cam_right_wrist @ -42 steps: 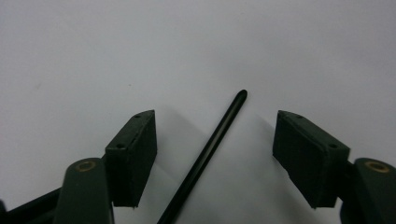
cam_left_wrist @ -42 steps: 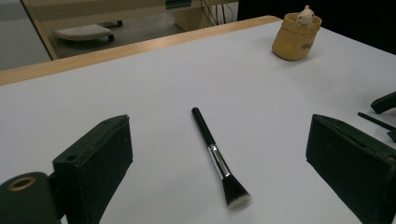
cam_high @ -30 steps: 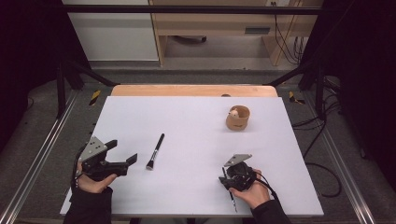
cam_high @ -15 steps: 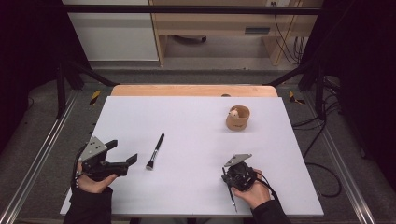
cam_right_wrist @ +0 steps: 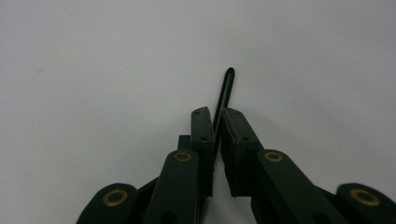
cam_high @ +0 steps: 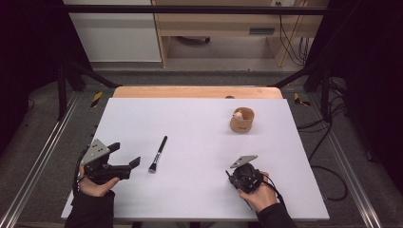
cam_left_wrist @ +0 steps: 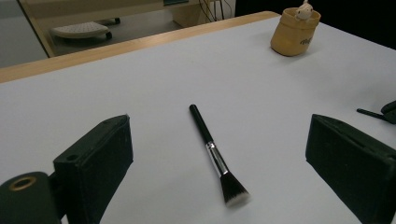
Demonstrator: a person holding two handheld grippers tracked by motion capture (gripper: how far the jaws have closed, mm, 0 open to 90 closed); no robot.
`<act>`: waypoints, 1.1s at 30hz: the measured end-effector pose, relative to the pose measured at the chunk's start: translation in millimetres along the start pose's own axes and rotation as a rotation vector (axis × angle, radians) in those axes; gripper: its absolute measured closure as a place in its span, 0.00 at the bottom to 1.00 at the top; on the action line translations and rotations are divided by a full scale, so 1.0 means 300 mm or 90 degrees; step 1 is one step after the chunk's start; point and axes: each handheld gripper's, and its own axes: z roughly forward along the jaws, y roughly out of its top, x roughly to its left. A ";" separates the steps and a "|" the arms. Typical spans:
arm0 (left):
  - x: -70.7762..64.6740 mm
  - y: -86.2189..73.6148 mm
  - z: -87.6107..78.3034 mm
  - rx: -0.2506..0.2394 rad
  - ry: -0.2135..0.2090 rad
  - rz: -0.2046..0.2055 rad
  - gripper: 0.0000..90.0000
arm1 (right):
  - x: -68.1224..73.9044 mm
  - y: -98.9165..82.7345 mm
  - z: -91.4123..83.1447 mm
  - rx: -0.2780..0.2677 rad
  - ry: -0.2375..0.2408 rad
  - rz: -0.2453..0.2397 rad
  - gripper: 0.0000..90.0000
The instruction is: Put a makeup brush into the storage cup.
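Your right gripper [cam_right_wrist: 217, 122] has just been closing and now pinches a thin black stick [cam_right_wrist: 225, 88] low over the table [cam_high: 199, 123], while your left gripper [cam_left_wrist: 219, 154], fingers spread, faces the makeup brush [cam_left_wrist: 212, 151]; lift next, keeping the pinch firm.

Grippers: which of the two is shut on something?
The right gripper, jaws just closed on a thin black stick; the left gripper stands open around the untouched brush.

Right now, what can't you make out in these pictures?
- Thin black stick: right gripper view, its lower end hidden between the right gripper pads; what it is stays unclear.
- Tan cup: high view, the pale figure inside too small to identify.
- Makeup brush: any lettering too small.
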 end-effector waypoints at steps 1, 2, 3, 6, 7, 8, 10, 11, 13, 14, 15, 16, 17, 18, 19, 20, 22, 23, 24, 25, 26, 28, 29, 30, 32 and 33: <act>0.000 0.000 0.000 0.002 0.000 0.001 0.08 | 0.000 0.000 -0.001 0.001 -0.001 0.001 0.94; 0.000 0.000 0.000 0.002 0.000 0.003 0.08 | -0.001 0.000 -0.001 0.002 -0.003 0.001 0.94; 0.000 0.000 0.000 0.002 0.000 0.003 0.08 | -0.001 0.000 -0.001 0.002 -0.006 0.000 0.94; 0.000 0.000 0.000 0.002 0.000 0.004 0.08 | -0.003 -0.001 -0.001 0.001 -0.012 -0.001 0.95; 0.000 0.000 0.000 0.002 0.000 0.003 0.08 | -0.005 -0.001 -0.001 0.001 -0.012 -0.006 0.95; 0.001 0.000 0.000 0.003 -0.001 0.003 0.08 | -0.006 -0.001 -0.001 0.001 -0.013 -0.007 0.95; 0.001 -0.001 0.000 0.003 0.000 0.003 0.08 | -0.007 -0.001 -0.001 0.001 -0.013 -0.008 0.95; 0.001 -0.001 0.000 0.003 -0.001 0.003 0.08 | -0.009 -0.001 -0.002 0.000 -0.014 -0.010 0.95; 0.001 -0.001 0.001 0.003 0.000 0.003 0.08 | -0.011 -0.002 -0.002 -0.001 -0.013 -0.014 0.95; 0.001 -0.001 0.001 0.003 0.000 0.003 0.08 | -0.011 -0.002 -0.002 -0.001 -0.013 -0.014 0.95; 0.001 -0.001 0.001 0.003 -0.001 0.003 0.08 | -0.011 -0.002 -0.002 -0.002 -0.016 -0.013 0.95; 0.001 -0.001 0.001 0.003 -0.001 0.004 0.08 | -0.012 -0.002 -0.001 -0.002 -0.015 -0.005 0.95; 0.001 -0.001 0.001 0.003 -0.001 0.004 0.08 | -0.013 -0.002 -0.002 -0.001 -0.011 0.000 0.95; 0.001 -0.001 0.001 0.003 -0.001 0.004 0.08 | -0.016 -0.002 -0.001 -0.004 -0.010 0.000 0.95; 0.001 -0.001 0.001 0.003 -0.001 0.004 0.08 | -0.016 -0.002 -0.002 -0.003 -0.008 0.009 0.94; 0.001 -0.001 0.001 0.004 -0.001 0.004 0.08 | -0.021 -0.005 0.000 -0.006 -0.006 0.001 0.93; -0.001 -0.001 0.002 0.002 -0.001 0.002 0.08 | -0.019 -0.004 0.001 -0.008 -0.014 0.005 0.90; -0.001 -0.001 0.002 0.002 -0.001 0.002 0.08 | -0.019 -0.004 0.001 -0.008 -0.014 0.005 0.90; -0.001 -0.001 0.003 0.002 -0.001 0.003 0.08 | -0.019 -0.005 0.001 -0.007 -0.014 0.005 0.91; -0.001 -0.001 0.003 0.002 -0.001 0.003 0.08 | -0.020 -0.005 0.001 -0.008 -0.011 0.003 0.93; -0.001 -0.001 0.004 0.003 -0.002 0.004 0.08 | -0.019 -0.005 0.001 -0.008 -0.006 0.004 0.95; -0.002 -0.002 0.004 0.004 -0.002 0.004 0.08 | -0.014 -0.002 0.001 -0.006 -0.010 0.010 0.95; -0.002 -0.002 0.004 0.004 -0.002 0.004 0.08 | -0.015 -0.002 0.001 -0.006 -0.010 0.009 0.95; -0.002 -0.002 0.004 0.004 -0.002 0.004 0.08 | -0.015 -0.002 0.000 -0.005 -0.008 0.008 0.95; -0.002 -0.002 0.004 0.004 -0.002 0.004 0.08 | -0.020 -0.003 0.001 -0.008 -0.008 -0.006 0.95; -0.001 -0.002 0.005 0.004 -0.002 0.004 0.08 | -0.022 -0.003 0.001 -0.010 -0.005 -0.015 0.95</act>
